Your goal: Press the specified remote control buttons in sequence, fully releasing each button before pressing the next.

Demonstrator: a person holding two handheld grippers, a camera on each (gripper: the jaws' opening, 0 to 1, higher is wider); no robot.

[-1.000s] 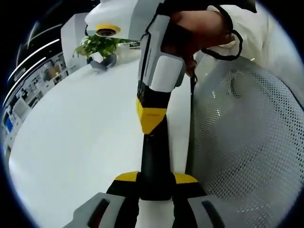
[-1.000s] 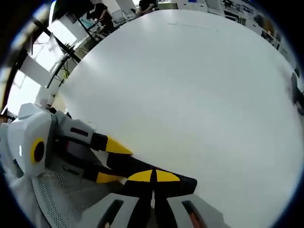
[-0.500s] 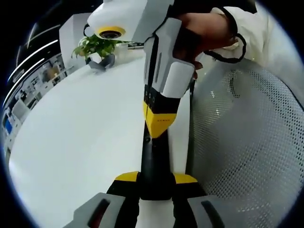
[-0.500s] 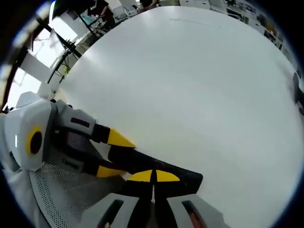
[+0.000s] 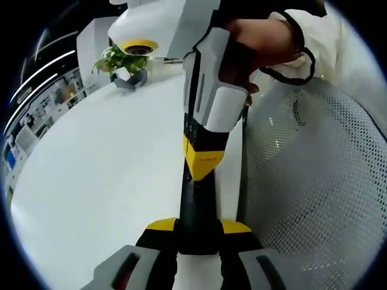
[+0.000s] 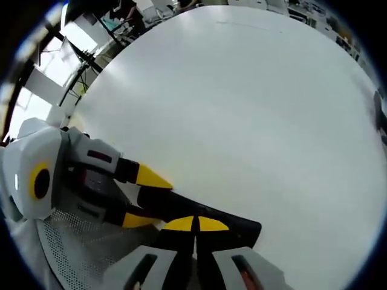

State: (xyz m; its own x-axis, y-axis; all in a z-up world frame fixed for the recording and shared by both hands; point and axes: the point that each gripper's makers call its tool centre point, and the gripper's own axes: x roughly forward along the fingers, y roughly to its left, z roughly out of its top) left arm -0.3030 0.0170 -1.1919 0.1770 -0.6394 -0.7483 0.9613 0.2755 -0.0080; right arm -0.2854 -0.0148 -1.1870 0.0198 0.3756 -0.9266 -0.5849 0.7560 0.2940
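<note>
Since the white desk (image 5: 91, 181) spreads wide under both views, with a mesh chair back (image 5: 314, 199) at its edge and a potted plant (image 5: 124, 60) far off, the scene is best read from there inward. The black remote control (image 5: 196, 211) is held above the desk near its edge, clamped between the jaws of the left tool (image 5: 198, 232), which grip its near end so that it juts forward along them. In the right gripper view the same remote (image 6: 199, 214) lies slantwise just ahead of the right tool (image 6: 195, 226), whose yellow tips sit together, narrowed with nothing between them. In the left gripper view that right tool (image 5: 202, 163) comes down from above, held by a hand (image 5: 260, 36), with its yellow end on the remote's upper face.

The step in hand looks like a button press. To do it well, I would keep the left grip firm and level so the remote does not pivot, push straight down with the closed tips on one button alone, then lift fully clear before moving on. The buttons themselves are too dark to tell apart.
</note>
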